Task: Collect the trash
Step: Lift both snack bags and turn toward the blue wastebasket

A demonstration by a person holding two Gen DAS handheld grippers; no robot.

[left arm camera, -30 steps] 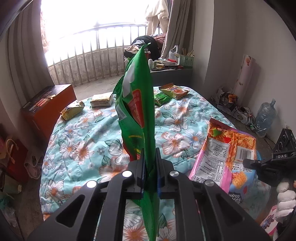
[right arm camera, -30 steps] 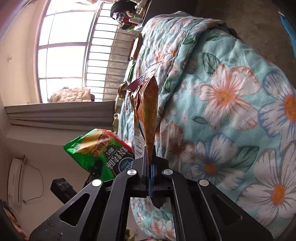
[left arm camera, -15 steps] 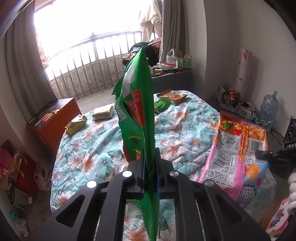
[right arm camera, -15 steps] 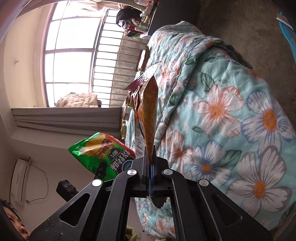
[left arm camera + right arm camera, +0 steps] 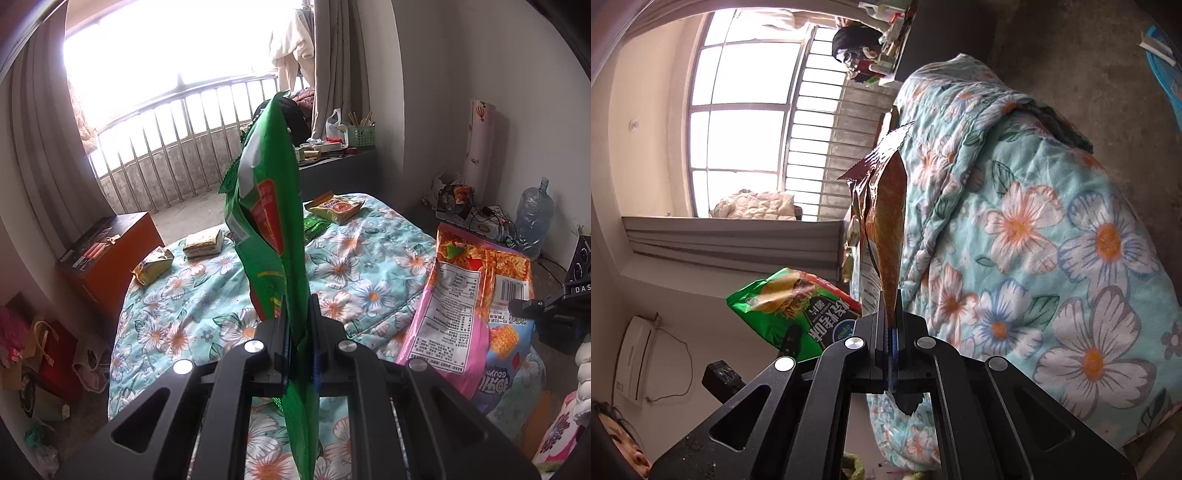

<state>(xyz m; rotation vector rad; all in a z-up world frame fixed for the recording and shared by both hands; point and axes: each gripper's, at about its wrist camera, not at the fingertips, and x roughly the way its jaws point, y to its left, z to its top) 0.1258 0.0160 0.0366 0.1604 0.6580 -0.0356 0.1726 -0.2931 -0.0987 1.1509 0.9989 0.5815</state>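
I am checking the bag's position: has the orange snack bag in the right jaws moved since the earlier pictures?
Yes. In the left wrist view the orange snack bag now stands further right and higher against the floral bedcover, closer to the water bottle.
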